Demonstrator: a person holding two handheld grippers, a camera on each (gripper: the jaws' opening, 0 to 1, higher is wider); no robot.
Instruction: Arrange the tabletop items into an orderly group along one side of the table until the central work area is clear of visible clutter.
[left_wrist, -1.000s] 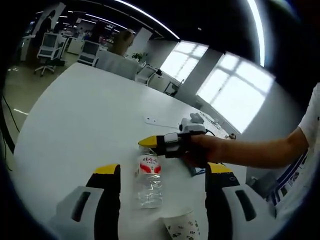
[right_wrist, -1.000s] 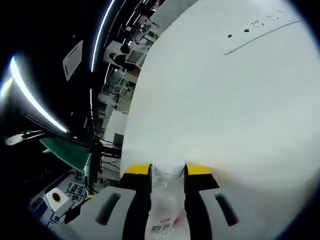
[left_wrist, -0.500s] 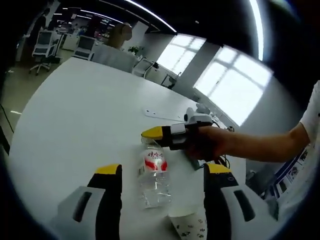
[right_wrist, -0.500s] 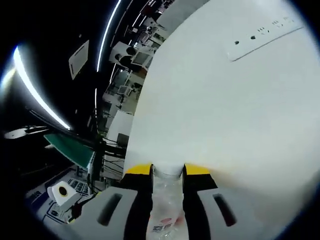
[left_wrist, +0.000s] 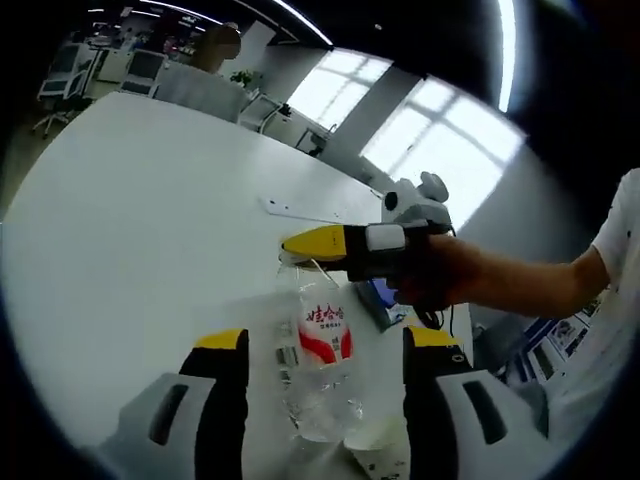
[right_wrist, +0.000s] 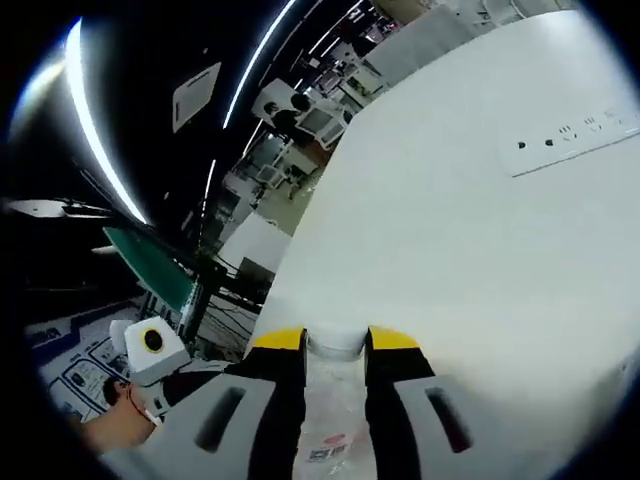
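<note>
A clear plastic bottle (left_wrist: 322, 372) with a red label stands upright on the white table (left_wrist: 130, 220). My right gripper (left_wrist: 312, 244), held by a hand, reaches in from the right and is shut on the bottle's neck. In the right gripper view the white cap (right_wrist: 335, 344) sits pinched between the yellow tips of my right gripper (right_wrist: 335, 340). My left gripper (left_wrist: 325, 340) is open, its yellow-tipped jaws wide apart on either side of the bottle as seen from its camera. I cannot tell whether they reach the bottle.
A patterned paper cup (left_wrist: 385, 458) sits low in the left gripper view, beside the bottle's base. A white power strip (left_wrist: 290, 211) (right_wrist: 578, 136) lies further out on the table. A blue item (left_wrist: 384, 296) lies behind the hand. Office chairs and desks stand beyond the table's edge.
The bottle looms larger and closer between my left jaws, so the left gripper has neared it. The right gripper stays shut on the neck while its view has tilted.
</note>
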